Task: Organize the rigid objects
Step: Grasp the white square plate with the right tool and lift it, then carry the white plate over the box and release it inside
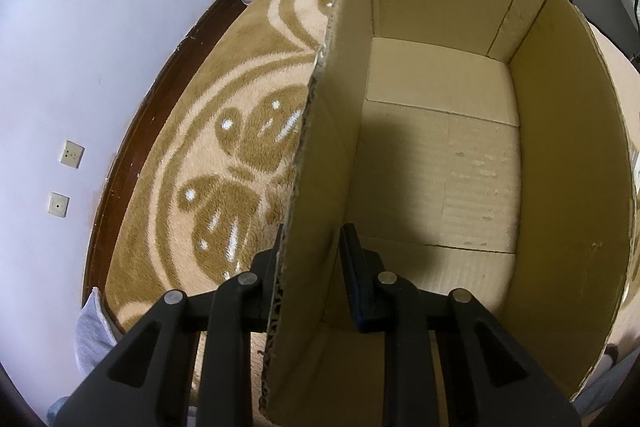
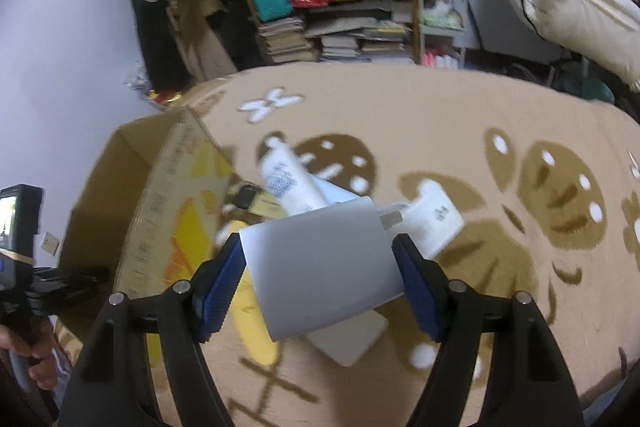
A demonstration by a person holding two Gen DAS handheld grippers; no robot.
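An open, empty cardboard box (image 1: 440, 155) stands on a patterned tan rug. My left gripper (image 1: 314, 239) straddles the box's left wall, one finger outside and one inside, shut on the cardboard. In the right wrist view the same box (image 2: 172, 207) shows its yellow-printed side at the left. My right gripper (image 2: 319, 242) holds a flat silver-grey case (image 2: 320, 267) between its blue pads, lifted above the rug. Below it lie a white tube (image 2: 288, 179), a white charger (image 2: 434, 223), a yellow item (image 2: 256, 327) and a white flat piece (image 2: 348, 339).
A person's hand (image 2: 36, 359) holds the left tool at the frame's left edge. A shelf with stacked books (image 2: 340, 39) and bags stands behind the rug. A white wall with sockets (image 1: 72, 153) and a dark baseboard border the rug on the left.
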